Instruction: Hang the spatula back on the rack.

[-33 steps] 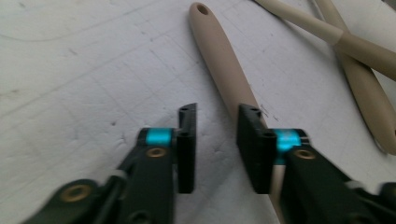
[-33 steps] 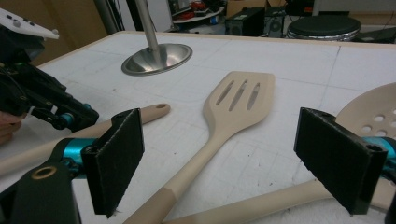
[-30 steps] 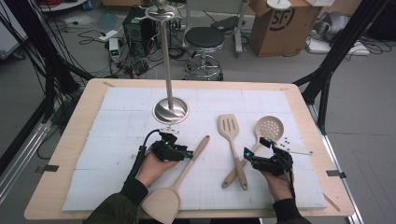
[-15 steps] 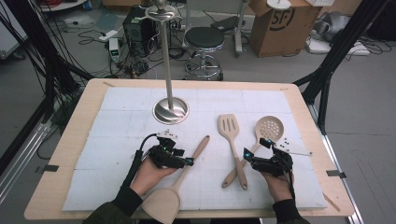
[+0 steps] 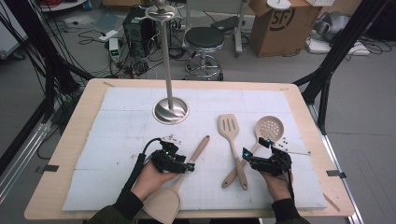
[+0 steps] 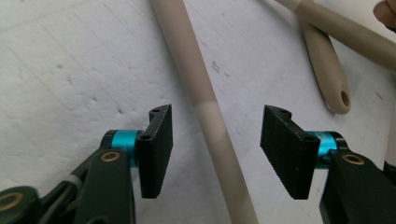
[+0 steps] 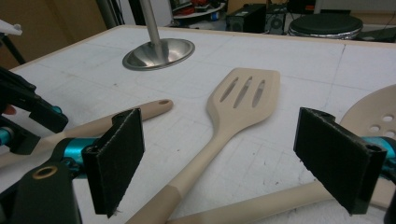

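Jaws of my left gripper stand spread astride the solid spatula's handle, not pressing it; they have just been narrowing. That spatula lies near-left on the white surface. I'd centre the handle, then squeeze squarely. My right gripper hangs wide over the slotted spatula, holding nothing.

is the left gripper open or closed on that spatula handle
Open. In the left gripper view the left gripper straddles the spatula handle, with bare mat showing between it and each pad; its jaws have just been closing slightly.
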Tool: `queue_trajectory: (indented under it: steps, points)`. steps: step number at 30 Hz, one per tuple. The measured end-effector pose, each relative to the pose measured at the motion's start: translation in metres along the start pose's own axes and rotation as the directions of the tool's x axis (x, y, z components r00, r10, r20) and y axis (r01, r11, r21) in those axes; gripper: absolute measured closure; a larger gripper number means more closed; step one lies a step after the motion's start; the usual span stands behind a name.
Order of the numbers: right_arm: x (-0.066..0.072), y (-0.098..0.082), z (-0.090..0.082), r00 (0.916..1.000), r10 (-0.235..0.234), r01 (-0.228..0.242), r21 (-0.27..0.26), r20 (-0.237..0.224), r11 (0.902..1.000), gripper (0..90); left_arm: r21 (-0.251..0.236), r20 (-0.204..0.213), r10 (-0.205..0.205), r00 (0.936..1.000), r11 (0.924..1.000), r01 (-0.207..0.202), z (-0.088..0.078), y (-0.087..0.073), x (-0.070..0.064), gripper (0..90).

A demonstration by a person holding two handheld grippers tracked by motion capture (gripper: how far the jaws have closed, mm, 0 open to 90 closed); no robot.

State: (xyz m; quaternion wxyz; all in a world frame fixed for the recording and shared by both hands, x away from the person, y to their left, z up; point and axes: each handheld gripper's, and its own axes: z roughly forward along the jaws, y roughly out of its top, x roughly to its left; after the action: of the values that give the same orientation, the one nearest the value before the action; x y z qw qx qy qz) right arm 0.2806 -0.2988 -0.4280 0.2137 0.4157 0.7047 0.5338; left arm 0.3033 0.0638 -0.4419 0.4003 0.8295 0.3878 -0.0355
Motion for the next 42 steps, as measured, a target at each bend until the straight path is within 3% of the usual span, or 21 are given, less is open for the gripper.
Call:
queue_trajectory:
  steps: [5,7,9,13,19,23,27,28,30,32,33,35,36,37,40,42]
  points:
    - [-0.001,-0.001,0.0,1.0,0.006,-0.006,-0.001,0.002,1.0,15.2,0.018,-0.017,0.014,0.9998,0.9997,-0.014,0.002,-0.001,-0.004,50.6]
    - [-0.001,-0.001,0.0,1.0,0.007,-0.007,-0.001,0.004,1.0,15.3,0.023,-0.041,0.023,0.9989,0.9995,-0.022,0.002,-0.002,-0.006,52.7]
    - [-0.001,-0.001,0.0,1.0,0.006,-0.006,0.0,0.006,1.0,15.3,0.032,-0.078,0.045,0.9959,0.9986,-0.043,0.003,-0.002,-0.01,60.3]
    - [-0.002,-0.001,0.0,0.9999,0.007,-0.007,0.0,0.008,1.0,15.3,0.055,-0.18,0.112,0.9773,0.9931,-0.104,0.007,-0.003,-0.026,60.9]
    - [-0.002,-0.001,-0.001,0.9999,0.005,-0.005,-0.002,0.01,1.0,15.3,0.094,-0.265,0.181,0.9469,0.9823,-0.162,0.012,-0.002,-0.036,65.0]
    - [-0.002,-0.001,-0.001,0.9999,0.01,-0.01,-0.001,0.012,0.9999,15.3,0.1,-0.288,0.201,0.9362,0.9786,-0.179,0.013,-0.002,-0.039,68.4]
    - [-0.002,-0.001,-0.002,0.9999,0.008,-0.008,-0.005,0.015,1.0,15.3,0.106,-0.288,0.21,0.9345,0.9767,-0.186,0.012,-0.001,-0.039,75.1]
    - [-0.003,-0.001,-0.002,0.9999,0.004,-0.004,-0.009,0.014,1.0,15.3,0.11,-0.279,0.246,0.9282,0.9684,-0.224,0.012,-0.001,-0.038,78.1]
    - [-0.003,-0.001,-0.003,0.9998,0.007,-0.007,-0.011,0.017,0.9999,15.3,0.102,-0.252,0.226,0.9409,0.9732,-0.206,0.01,0.0,-0.034,78.4]
    - [-0.005,-0.001,-0.004,0.9997,0.008,-0.007,-0.015,0.022,0.9999,15.3,0.077,-0.199,0.188,0.9618,0.9814,-0.176,0.005,0.001,-0.025,78.4]
    - [-0.006,-0.001,-0.004,0.9996,0.01,-0.009,-0.017,0.025,0.9998,15.3,0.065,-0.183,0.177,0.9672,0.9838,-0.167,0.002,0.002,-0.022,78.4]
    - [-0.006,-0.001,-0.005,0.9996,0.013,-0.013,-0.017,0.026,0.9998,15.3,-0.008,-0.13,0.119,0.9843,0.9926,-0.121,-0.01,0.004,-0.01,78.3]
    - [-0.007,-0.001,-0.005,0.9996,0.008,-0.008,-0.019,0.028,0.9998,15.3,-0.036,-0.108,0.095,0.9896,0.9944,-0.099,-0.014,0.005,-0.006,78.3]
    - [-0.007,-0.001,-0.005,0.9995,0.009,-0.008,-0.019,0.029,0.9998,15.3,-0.078,-0.077,0.089,0.9931,0.9924,-0.095,-0.02,0.006,0.0,78.3]
    - [-0.007,-0.001,-0.006,0.9995,0.013,-0.012,-0.021,0.03,0.9997,15.3,-0.189,-0.043,0.026,0.9987,0.9813,-0.034,-0.037,0.008,0.013,78.2]
    - [-0.007,-0.001,-0.006,0.9994,0.013,-0.012,-0.021,0.032,0.9997,15.4,-0.252,-0.021,0.007,0.9998,0.9676,-0.012,-0.049,0.008,0.021,78.2]
